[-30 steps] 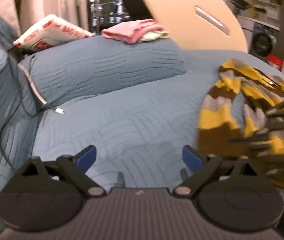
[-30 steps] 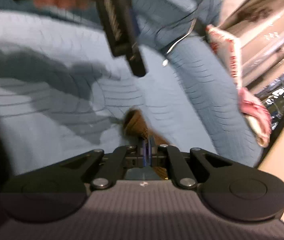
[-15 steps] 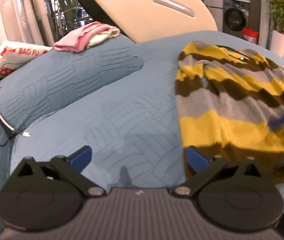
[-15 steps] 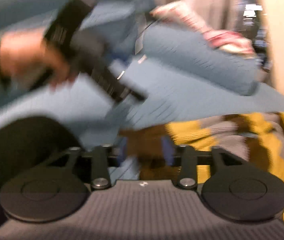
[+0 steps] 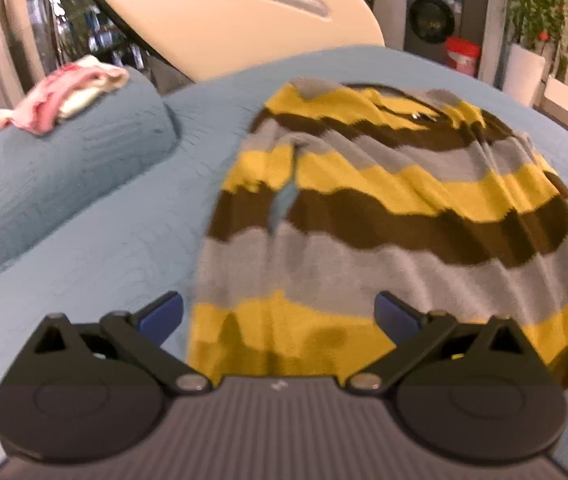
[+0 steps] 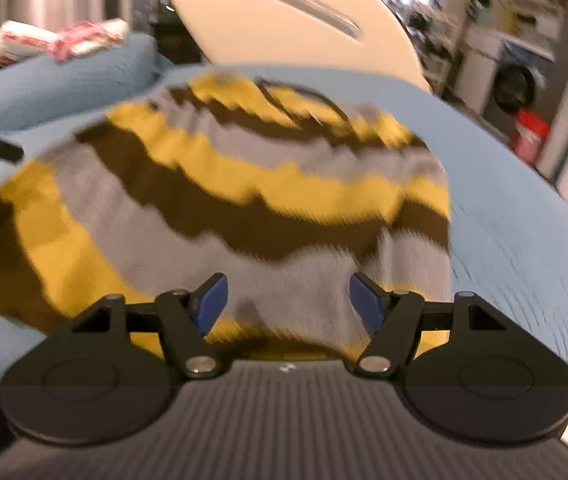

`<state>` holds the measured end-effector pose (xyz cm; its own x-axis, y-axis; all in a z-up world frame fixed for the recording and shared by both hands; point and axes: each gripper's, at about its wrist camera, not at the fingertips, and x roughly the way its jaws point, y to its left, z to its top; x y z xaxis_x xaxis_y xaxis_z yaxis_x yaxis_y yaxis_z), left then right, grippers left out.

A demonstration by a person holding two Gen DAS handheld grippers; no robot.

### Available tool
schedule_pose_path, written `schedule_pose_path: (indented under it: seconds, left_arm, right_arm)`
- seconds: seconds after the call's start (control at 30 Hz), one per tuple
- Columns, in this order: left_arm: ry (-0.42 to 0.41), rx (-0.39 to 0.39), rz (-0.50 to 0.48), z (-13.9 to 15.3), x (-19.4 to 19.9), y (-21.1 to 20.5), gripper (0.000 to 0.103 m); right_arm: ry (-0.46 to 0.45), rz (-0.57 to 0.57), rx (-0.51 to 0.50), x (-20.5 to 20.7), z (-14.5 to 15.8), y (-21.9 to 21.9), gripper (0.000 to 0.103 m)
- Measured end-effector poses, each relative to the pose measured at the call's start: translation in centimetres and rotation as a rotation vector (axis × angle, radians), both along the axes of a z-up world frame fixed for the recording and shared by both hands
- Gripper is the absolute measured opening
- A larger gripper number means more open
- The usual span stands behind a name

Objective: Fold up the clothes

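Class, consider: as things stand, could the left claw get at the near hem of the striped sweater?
Probably yes: the left claw stands open directly over the striped sweater, with nothing between them.

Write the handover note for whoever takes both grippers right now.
Left gripper: open wide, empty, over the sweater's near hem.
Right gripper: jaws opening, nothing pinched, over the same hem.
Sweater: striped, lying roughly spread on the blue bed cover, some wrinkles.
Pink clothes: piled on the pillow.
Done: sweater laid out.
Left: no fold visible yet; fold it.
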<state>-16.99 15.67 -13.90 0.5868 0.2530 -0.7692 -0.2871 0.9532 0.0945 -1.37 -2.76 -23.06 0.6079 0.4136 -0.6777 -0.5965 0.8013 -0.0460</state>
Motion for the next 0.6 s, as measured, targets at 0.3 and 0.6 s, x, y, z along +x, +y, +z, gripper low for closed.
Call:
schedule_pose_path:
  seconds: [0.3,0.6]
  left_arm:
    - [0.041,-0.062,-0.016,-4.2,3.5,-3.2,0.103]
    - [0.027,-0.077,0.031,-6.0,3.5,-2.9,0.103]
  right_arm:
    - [0.031,0.025,0.117,-0.9,-1.6,-1.8,0.079]
    - [0.042,0.074,0.092,-2.7,-2.0,-0.9,0.084]
